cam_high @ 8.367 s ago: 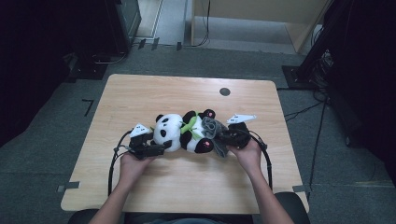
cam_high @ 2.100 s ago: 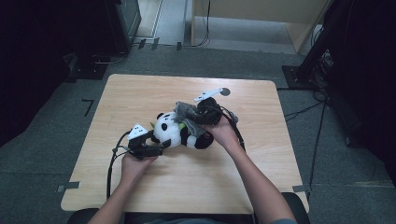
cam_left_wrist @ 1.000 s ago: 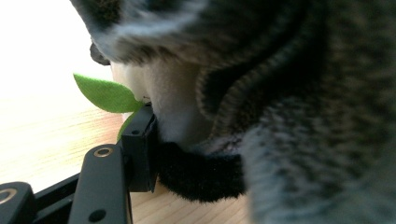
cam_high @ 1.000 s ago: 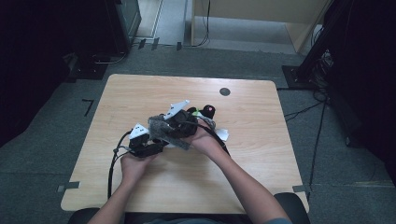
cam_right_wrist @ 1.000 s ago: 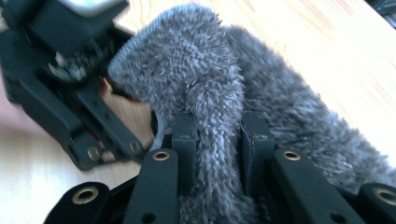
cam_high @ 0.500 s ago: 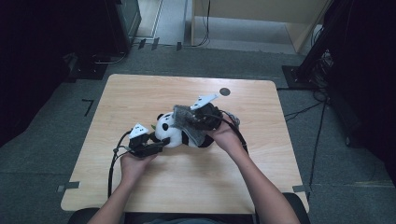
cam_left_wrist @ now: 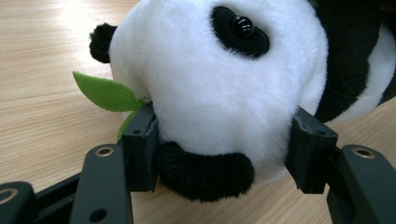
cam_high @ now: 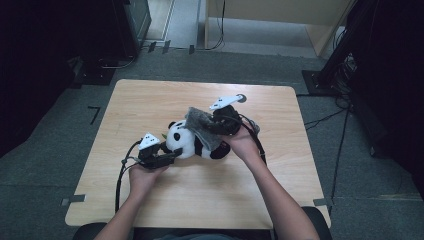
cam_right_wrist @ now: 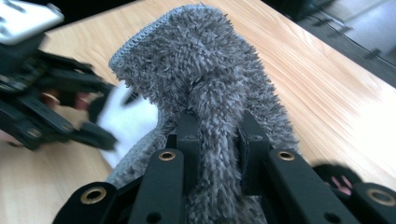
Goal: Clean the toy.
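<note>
Right gripper [cam_high: 212,126] lifted grey cloth [cam_high: 200,122]; panda [cam_high: 192,142] lies crosswise.

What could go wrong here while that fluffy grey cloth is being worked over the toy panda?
The right tool pinches only a narrow fold of the grey cloth, so the fluffy fabric might slip free under a pull. The left tool squeezes the panda by its soft head alone; a tug from the cloth could twist or drag the toy out of that grip. The green leaf lies right beside one jaw and might get snagged.
</note>
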{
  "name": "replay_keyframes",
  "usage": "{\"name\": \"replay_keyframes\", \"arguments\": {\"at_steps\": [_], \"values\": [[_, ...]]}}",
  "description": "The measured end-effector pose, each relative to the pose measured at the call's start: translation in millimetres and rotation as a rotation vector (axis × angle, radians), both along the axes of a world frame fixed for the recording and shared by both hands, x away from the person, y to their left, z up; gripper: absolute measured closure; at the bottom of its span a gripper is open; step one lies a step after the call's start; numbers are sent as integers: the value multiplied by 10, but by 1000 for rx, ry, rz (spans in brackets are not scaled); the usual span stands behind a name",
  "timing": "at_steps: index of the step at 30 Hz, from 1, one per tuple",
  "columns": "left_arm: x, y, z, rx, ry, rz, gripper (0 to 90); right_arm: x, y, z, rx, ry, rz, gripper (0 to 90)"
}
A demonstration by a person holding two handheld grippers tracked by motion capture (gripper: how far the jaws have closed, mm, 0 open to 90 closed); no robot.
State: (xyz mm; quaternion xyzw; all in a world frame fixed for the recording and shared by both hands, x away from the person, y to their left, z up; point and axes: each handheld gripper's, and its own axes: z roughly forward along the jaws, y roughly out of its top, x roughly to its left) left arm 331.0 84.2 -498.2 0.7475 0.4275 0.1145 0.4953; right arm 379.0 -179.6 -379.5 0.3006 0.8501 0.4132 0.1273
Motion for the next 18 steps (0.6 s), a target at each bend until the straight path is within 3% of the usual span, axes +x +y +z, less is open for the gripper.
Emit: {"name": "replay_keyframes", "arguments": {"at_steps": [4, 11, 12, 13, 15, 16, 18], "values": [[3, 7, 3, 4, 0, -1, 376, -36, 231, 45, 8, 5, 53, 752], [1, 9, 9, 6, 4, -2, 374, -44, 610, -100, -27, 38, 120, 737], [1, 9, 9, 3, 6, 0, 374, -47, 651, -125, -34, 47, 127, 715], [1, 8, 9, -2, 10, 1, 368, -32, 723, -198, -55, 65, 157, 600], [7, 12, 5, -3, 21, 3, 366, -26, 753, -237, -69, 82, 173, 581], [5, 12, 7, 0, 18, 1, 363, -56, 762, -250, -103, 48, 174, 629], [3, 9, 8, 4, 17, 0, 363, -65, 739, -242, -114, 41, 173, 662]]}}
